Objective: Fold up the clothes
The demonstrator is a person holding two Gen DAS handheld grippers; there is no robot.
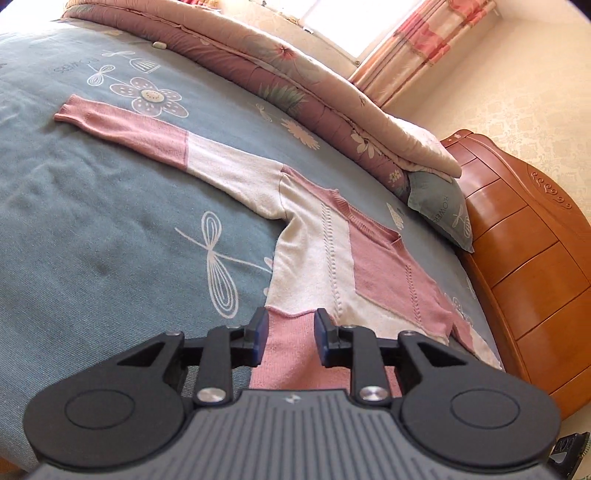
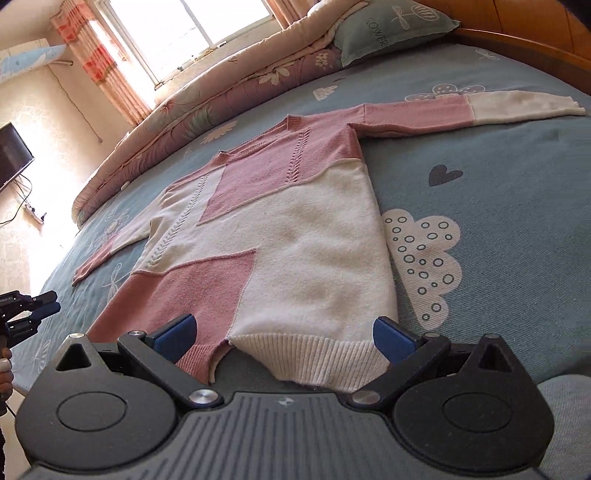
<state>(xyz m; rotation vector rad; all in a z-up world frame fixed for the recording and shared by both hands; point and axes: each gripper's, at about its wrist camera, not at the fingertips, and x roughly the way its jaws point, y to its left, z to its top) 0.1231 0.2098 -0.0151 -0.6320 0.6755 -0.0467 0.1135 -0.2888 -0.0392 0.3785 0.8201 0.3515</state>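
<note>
Lying flat on the bed (image 2: 498, 192), the pink and white sweater (image 2: 295, 229) fills the middle. Left claw (image 1: 290, 334) narrow, right claw (image 2: 282, 334) wide, both holding nothing.

A blue-grey bedsheet (image 2: 480, 155) printed with white flowers, dragonflies, a cloud and a dark heart covers the bed. Along its far edge lies a folded quilt (image 1: 295, 92), mauve and cream with a floral print. At the quilt's end a blue-grey pillow (image 1: 443, 210) leans against the carved wooden headboard (image 1: 524, 266). Behind them a bright window (image 2: 177, 33) is flanked by pink-and-orange checked curtains (image 1: 417, 44). A dark screen (image 2: 11, 155) hangs on the pale wall, with cables trailing below it.
</note>
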